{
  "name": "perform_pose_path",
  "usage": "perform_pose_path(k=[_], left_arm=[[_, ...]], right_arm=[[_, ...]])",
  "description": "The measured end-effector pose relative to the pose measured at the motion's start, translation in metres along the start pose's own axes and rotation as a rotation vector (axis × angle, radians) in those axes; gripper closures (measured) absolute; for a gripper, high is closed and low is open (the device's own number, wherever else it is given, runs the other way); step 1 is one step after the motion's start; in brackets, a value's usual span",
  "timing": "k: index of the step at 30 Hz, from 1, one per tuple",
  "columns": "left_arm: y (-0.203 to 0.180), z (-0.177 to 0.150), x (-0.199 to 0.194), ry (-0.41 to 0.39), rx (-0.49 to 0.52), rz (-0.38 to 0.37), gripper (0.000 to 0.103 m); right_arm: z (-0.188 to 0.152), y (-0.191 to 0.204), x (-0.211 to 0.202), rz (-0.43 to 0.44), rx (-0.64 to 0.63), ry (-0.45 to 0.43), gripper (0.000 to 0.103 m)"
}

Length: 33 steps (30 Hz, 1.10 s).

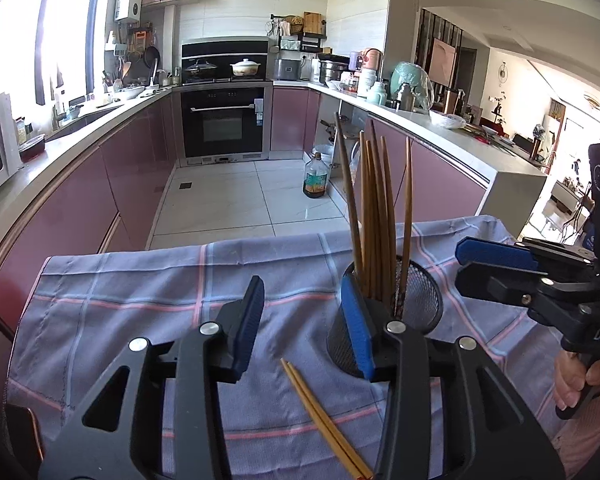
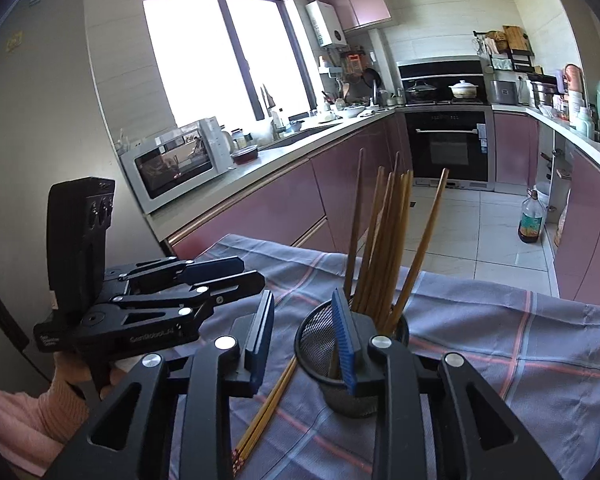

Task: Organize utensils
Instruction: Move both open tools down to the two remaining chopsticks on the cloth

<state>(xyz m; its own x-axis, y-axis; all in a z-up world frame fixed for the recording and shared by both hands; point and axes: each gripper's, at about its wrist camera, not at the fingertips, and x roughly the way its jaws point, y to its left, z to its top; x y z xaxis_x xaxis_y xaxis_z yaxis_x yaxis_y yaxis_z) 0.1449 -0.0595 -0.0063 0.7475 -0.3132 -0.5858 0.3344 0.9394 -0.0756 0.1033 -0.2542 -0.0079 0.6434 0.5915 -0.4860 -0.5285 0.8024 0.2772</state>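
A black mesh holder stands on the checked cloth with several wooden chopsticks upright in it. One pair of chopsticks lies flat on the cloth just left of the holder. My left gripper is open above that pair, its right finger in front of the holder's wall, nothing between the pads. My right gripper is open too, over the lying pair and the holder's left rim. Each gripper shows in the other's view: the right gripper, the left gripper.
The cloth-covered table ends at the far edge, with tiled floor beyond. An oil bottle stands on the floor by the right cabinets. A microwave sits on the left counter. A person's hand in a pink sleeve holds each gripper.
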Motion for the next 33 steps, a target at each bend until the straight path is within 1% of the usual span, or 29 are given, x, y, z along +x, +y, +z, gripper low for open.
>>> perform_pose_path(k=[2,5,10,12,15,19,28,30,33], left_arm=[[0.007,-0.016,-0.002,0.017,-0.009,0.016,0.061],[0.019,-0.043,-0.002,0.062,-0.03,0.024,0.06],[0.029,-0.086,0.001,0.128,-0.051,0.054,0.057],[0.03,-0.098,0.002,0.15,-0.054,0.051,0.056],[0.031,-0.111,0.005,0.175,-0.063,0.049,0.056],[0.032,-0.121,0.007,0.196,-0.075,0.047,0.056],[0.028,-0.124,0.008,0.211,-0.076,0.031,0.055],[0.027,-0.124,0.008,0.214,-0.07,0.025,0.054],[0.023,-0.125,0.011,0.221,-0.061,0.016,0.054]], right_arm=[[-0.013,0.008,0.002,0.018,-0.012,0.033,0.071],[-0.034,0.013,0.013,0.017,-0.014,0.1,0.07],[-0.069,0.013,0.043,0.026,0.038,0.225,0.068],[-0.081,0.014,0.056,0.01,0.054,0.267,0.066],[-0.093,0.02,0.067,0.012,0.069,0.296,0.066],[-0.101,0.03,0.077,-0.007,0.049,0.321,0.066],[-0.108,0.044,0.082,-0.08,-0.009,0.339,0.068],[-0.108,0.045,0.084,-0.105,-0.019,0.339,0.073],[-0.11,0.04,0.082,-0.117,-0.015,0.341,0.077]])
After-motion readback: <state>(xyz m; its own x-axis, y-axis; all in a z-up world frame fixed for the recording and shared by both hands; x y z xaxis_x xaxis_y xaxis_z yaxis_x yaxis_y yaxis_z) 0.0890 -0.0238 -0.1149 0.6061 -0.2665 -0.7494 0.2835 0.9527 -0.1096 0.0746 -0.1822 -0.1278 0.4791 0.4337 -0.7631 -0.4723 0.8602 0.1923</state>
